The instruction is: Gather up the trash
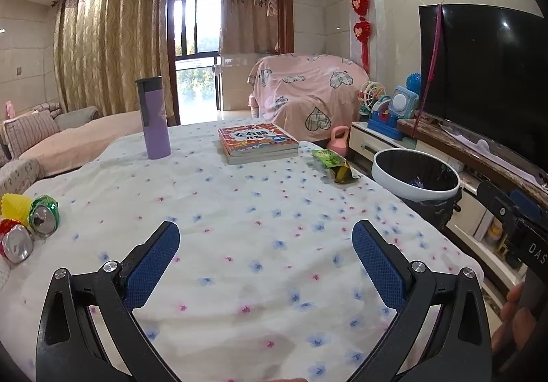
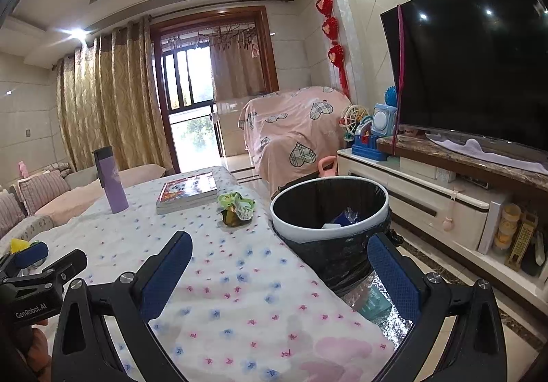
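Both grippers, left gripper (image 1: 265,253) and right gripper (image 2: 279,267), hover spread and empty above the floral tablecloth (image 1: 239,211); green snack wrapper (image 2: 237,207) lies beside the black-lined bin (image 2: 328,207)

wrapper (image 1: 334,164) on table (image 1: 239,245) near edge, bin (image 1: 414,176) beside

Bright daylight through the window (image 1: 197,50), ceiling-spot glare, perhaps slightly soft fisheye edges.

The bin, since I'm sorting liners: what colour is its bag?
Black, inside the white-rimmed bin; the right wrist view shows it best.
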Available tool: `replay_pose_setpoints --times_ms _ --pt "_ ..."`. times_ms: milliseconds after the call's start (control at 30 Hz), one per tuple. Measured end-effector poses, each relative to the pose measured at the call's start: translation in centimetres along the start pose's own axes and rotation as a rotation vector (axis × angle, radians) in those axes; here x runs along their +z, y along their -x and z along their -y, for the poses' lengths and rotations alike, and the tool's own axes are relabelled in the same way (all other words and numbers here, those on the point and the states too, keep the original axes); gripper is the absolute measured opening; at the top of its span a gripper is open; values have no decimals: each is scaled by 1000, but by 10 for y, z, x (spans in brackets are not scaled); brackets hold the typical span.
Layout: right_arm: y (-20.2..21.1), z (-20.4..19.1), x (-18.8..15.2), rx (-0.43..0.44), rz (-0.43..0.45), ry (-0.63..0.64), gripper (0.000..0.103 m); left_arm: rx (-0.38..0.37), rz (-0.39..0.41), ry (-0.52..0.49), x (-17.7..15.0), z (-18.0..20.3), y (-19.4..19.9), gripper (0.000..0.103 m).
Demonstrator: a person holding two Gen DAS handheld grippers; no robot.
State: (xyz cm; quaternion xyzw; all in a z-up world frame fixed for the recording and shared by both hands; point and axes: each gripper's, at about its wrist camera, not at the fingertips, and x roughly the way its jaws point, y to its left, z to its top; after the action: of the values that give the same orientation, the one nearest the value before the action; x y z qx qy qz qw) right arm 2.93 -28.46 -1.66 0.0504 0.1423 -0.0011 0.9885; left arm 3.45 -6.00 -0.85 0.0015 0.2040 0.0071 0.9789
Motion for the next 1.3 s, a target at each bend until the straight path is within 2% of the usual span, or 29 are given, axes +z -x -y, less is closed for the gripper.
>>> replay_pose_setpoints --times_ms 367,1300 --pt "11 1 3 8 58 -1 103 -2 32 1 2 0 10 103" --pt "11 0 4 21 48 -1 103 -13 46 -5 1 2 15 103"
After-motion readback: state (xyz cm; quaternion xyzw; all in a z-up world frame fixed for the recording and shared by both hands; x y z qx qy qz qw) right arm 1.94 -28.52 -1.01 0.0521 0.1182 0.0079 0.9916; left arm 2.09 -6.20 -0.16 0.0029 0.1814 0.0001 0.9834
